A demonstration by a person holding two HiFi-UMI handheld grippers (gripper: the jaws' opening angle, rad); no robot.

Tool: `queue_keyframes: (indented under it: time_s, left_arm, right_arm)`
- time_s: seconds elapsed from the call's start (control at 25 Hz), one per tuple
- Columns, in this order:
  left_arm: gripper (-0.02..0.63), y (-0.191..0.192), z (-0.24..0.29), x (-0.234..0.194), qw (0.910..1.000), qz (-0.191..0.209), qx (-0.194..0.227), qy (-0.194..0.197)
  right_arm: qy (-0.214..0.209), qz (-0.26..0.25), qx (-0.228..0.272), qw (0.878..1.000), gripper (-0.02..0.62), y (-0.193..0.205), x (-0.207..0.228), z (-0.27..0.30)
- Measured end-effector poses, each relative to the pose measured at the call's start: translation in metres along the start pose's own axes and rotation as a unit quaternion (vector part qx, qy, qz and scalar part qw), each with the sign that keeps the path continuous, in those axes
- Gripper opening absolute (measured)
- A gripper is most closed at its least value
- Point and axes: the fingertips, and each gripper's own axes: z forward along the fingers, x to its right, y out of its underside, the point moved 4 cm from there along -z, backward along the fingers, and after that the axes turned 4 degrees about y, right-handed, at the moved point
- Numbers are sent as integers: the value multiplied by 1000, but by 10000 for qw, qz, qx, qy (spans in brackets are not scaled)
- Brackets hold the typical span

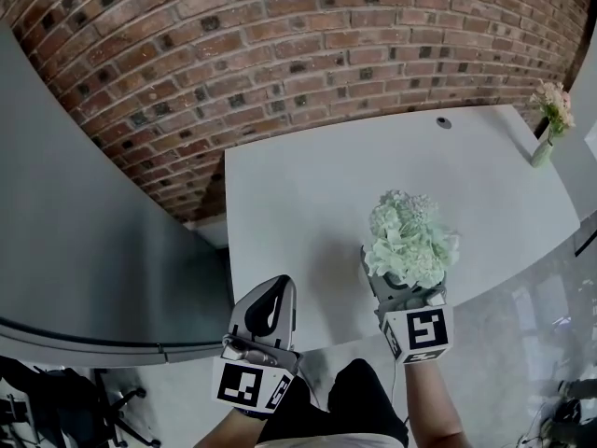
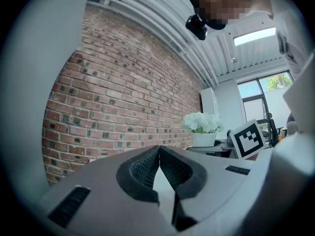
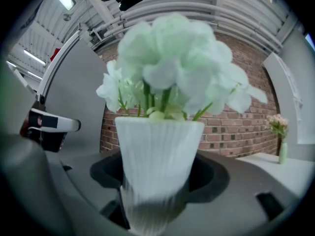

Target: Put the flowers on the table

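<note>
A bunch of pale green-white flowers [image 1: 410,238] stands in a ribbed white pot [image 3: 158,156]. My right gripper [image 1: 403,292] is shut on the pot and holds it upright over the near edge of the grey table [image 1: 308,213]. In the right gripper view the pot fills the space between the jaws and the blooms [image 3: 172,65] rise above it. My left gripper [image 1: 272,308] is shut with nothing in it, at the table's near left edge; the left gripper view has its pads [image 2: 147,168] pressed together and the flowers [image 2: 202,122] far off to the right.
A small green vase with pinkish flowers [image 1: 550,119] stands at the table's far right corner. A dark round hole [image 1: 443,121] marks the far edge. A brick wall [image 1: 280,45] runs behind the table, and a grey curved partition [image 1: 84,231] stands to the left.
</note>
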Motion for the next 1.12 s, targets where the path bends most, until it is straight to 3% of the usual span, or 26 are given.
queue_keyframes:
  time_s: [0.92,1.12]
  left_arm:
    - [8,6,6,-8,9986,-212,-481,-80]
    - [8,5,3,-12,9980,-211,-584,-98]
  right_arm:
    - [-297,166,8,9994,360,-1,3,14]
    - [-365,140,32,9992,395,0,1,16]
